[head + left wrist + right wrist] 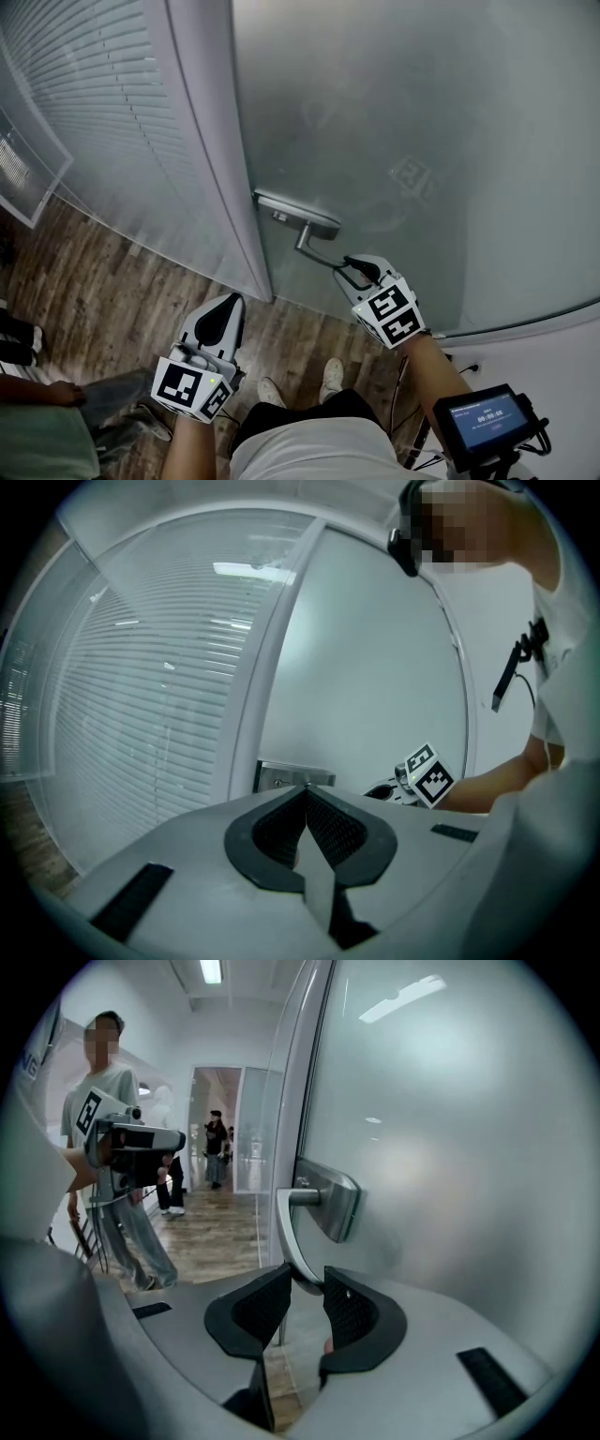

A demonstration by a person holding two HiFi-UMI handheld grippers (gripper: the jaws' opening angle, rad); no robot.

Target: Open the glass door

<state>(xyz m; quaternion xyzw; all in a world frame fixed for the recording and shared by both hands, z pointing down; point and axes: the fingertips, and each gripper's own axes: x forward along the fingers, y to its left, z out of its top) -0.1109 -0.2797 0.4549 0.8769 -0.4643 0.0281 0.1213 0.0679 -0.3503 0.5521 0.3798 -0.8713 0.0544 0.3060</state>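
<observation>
The frosted glass door point(422, 112) carries a metal lever handle point(317, 246) on a plate point(295, 214) near its left edge. My right gripper point(349, 268) reaches up to the lever's free end. In the right gripper view the curved lever point(286, 1237) runs down between the two black pads point(265, 1305), and my right gripper point(307, 1284) is shut on it. My left gripper point(229, 305) hangs lower left, away from the door, over the floor. Its jaws meet tip to tip with nothing between them, so my left gripper point(306, 790) is shut. The handle plate point(292, 775) shows just beyond it.
A grey door frame post point(220, 169) and a glass panel with blinds point(103, 122) stand left of the door. A bystander's legs point(117, 408) are on the wood floor at lower left. A small screen on a stand point(483, 417) sits at lower right. People point(217, 1147) stand down the corridor.
</observation>
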